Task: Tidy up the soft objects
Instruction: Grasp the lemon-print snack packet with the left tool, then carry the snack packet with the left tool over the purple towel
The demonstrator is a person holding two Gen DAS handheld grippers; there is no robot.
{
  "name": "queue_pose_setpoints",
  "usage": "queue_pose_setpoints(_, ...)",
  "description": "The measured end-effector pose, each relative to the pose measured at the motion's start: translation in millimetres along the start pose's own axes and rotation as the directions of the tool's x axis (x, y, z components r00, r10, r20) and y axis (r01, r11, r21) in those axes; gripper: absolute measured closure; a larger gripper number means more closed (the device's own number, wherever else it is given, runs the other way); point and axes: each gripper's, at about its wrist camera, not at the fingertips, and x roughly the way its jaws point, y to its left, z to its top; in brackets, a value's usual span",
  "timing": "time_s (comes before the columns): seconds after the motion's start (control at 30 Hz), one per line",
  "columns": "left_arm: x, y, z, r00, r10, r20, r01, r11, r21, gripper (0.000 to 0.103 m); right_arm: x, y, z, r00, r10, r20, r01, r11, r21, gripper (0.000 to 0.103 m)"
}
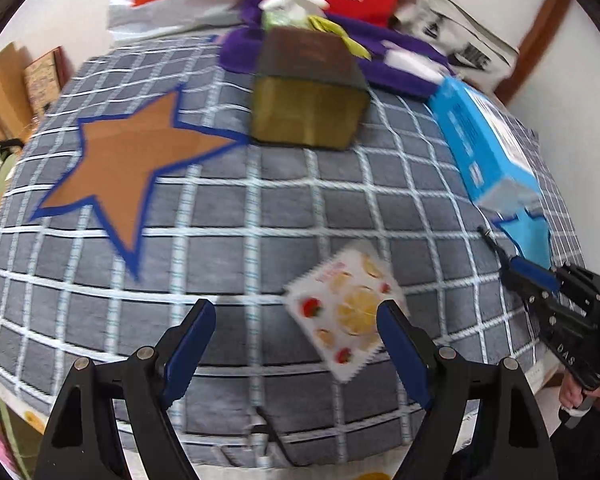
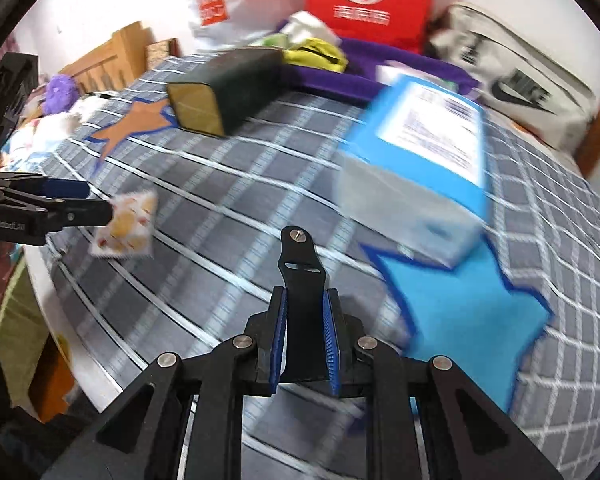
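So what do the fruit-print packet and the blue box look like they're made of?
The fruit-print packet looks like glossy plastic film: serrated sealed edges, puffy middle, probably soft inside. The blue box looks like matte printed cardboard, judging by its flat faces, crisp folded corners and white label. Motion blur leaves both uncertain.

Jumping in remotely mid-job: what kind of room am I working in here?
Probably a bedroom at home: the work surface looks like a bed under a grey checked blanket, with a wooden headboard at one end and shopping bags and a shoe box piled against the wall.
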Motion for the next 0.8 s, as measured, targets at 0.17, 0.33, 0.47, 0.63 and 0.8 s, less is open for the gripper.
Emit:
queue_pose_setpoints(0.17,10.6,-21.0,1.1,1.000,-0.001,-0.025,0.003,0.998,0.055,0.021,-2.4,-24.0,-14.5,1.000,-0.021,-0.006,0.021,0.998,0.057,0.083)
queue_pose_setpoints(0.33,19.2,-39.6,-4.3,0.997,0.072,-0.016,-0.069,0.990,0.121,0.011,2.2,-21.3,-20.0,0.999,-0.008,0.032,0.006,0.998,0.058,0.061)
queue_pose_setpoints(0.47,22.0,-49.0,-8.1,0.994,0.111,0.021,-0.113,0.980,0.162,0.010,3.9,-12.4,-23.6,0.997,-0.020,0.078,0.019,1.000,0.013,0.057)
queue_pose_setpoints(0.63,17.2,-51.4,-8.1,0.992,0.098,0.079,-0.111,0.978,0.178,0.035,3.2,-22.5,-25.1,0.994,-0.035,0.100,0.030,0.999,0.044,0.080)
queue_pose_setpoints(0.8,13.3,-50.5,-4.7,0.991,0.090,0.097,-0.106,0.978,0.180,0.065,1.9,-19.8,-23.1,0.996,-0.031,0.087,0.027,0.999,0.043,0.081)
